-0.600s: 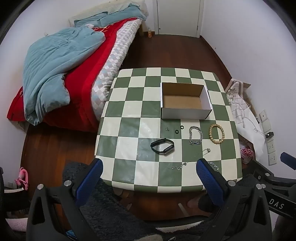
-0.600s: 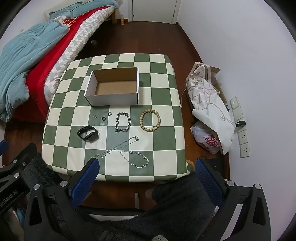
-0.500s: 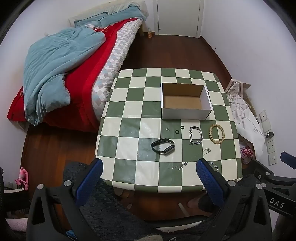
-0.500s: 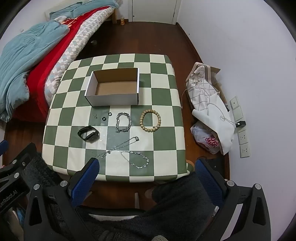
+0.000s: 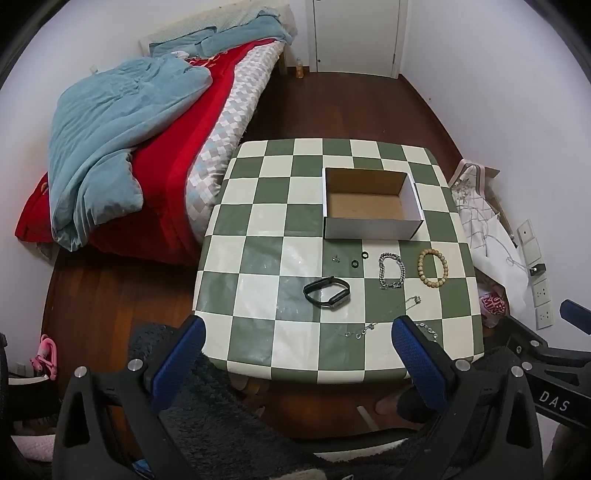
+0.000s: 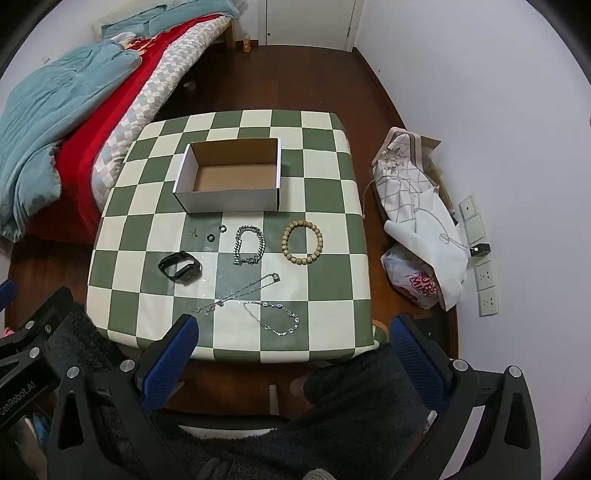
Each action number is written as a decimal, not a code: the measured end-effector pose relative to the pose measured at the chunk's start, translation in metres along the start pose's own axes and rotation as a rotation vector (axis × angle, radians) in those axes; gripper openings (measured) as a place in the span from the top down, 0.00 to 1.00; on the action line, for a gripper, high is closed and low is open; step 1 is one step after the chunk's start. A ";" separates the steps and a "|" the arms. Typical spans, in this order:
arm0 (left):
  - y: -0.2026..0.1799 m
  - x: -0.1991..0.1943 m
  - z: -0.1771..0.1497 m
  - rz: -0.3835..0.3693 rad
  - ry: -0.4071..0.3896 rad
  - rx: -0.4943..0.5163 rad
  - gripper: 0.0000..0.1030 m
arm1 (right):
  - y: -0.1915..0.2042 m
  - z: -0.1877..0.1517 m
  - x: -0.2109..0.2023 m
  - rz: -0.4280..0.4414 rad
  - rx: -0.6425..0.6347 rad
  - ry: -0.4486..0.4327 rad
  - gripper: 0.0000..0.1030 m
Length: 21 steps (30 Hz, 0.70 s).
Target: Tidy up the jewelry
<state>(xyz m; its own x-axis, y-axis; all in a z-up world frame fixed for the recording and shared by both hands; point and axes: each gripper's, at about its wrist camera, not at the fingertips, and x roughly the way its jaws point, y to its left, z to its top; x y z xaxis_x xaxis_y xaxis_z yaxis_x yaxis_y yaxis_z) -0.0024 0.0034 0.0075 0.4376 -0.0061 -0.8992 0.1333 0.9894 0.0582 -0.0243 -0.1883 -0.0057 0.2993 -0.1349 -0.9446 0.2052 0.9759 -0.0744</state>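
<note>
An empty open cardboard box (image 5: 371,204) (image 6: 229,182) stands on the green-and-cream checkered table (image 5: 258,229) (image 6: 332,206). In front of it lie a wooden bead bracelet (image 5: 432,268) (image 6: 302,242), a silver chain bracelet (image 5: 391,270) (image 6: 249,244), a black watch band (image 5: 327,291) (image 6: 180,267), two small black rings (image 5: 359,259) (image 6: 216,233), a small stud (image 6: 193,232) and two thin silver necklaces (image 6: 271,314) (image 5: 384,319). My left gripper (image 5: 299,350) and right gripper (image 6: 291,347) are both open and empty, held high above the table's near edge.
A bed (image 5: 155,122) with a blue blanket and red cover stands left of the table. White and patterned bags (image 6: 417,221) lie on the floor at the right by wall sockets. A dark fluffy rug or sleeve (image 6: 351,406) lies below the grippers. A closed door (image 5: 356,33) is at the back.
</note>
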 end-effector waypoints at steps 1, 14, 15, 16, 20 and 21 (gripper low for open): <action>0.000 0.000 0.000 0.000 0.000 0.000 0.00 | 0.000 0.000 -0.001 -0.001 -0.001 -0.001 0.00; 0.005 -0.008 0.002 -0.001 -0.003 -0.003 0.00 | 0.004 0.002 -0.011 0.004 0.000 -0.009 0.00; 0.006 -0.009 0.002 -0.002 -0.004 -0.003 0.00 | 0.003 0.003 -0.014 0.004 -0.001 -0.009 0.00; 0.007 -0.010 0.003 -0.003 -0.003 -0.002 0.00 | 0.003 0.003 -0.015 0.003 0.000 -0.010 0.00; 0.010 -0.013 0.005 -0.004 -0.004 0.001 0.00 | 0.002 -0.002 -0.011 0.003 0.001 -0.012 0.00; 0.004 -0.010 0.001 0.000 -0.007 -0.001 0.00 | 0.002 -0.002 -0.011 0.002 0.000 -0.012 0.00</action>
<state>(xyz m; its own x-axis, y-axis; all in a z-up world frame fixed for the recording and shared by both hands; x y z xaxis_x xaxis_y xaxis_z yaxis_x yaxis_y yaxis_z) -0.0047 0.0072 0.0169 0.4436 -0.0068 -0.8962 0.1323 0.9895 0.0580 -0.0287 -0.1847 0.0041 0.3113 -0.1351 -0.9407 0.2049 0.9761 -0.0723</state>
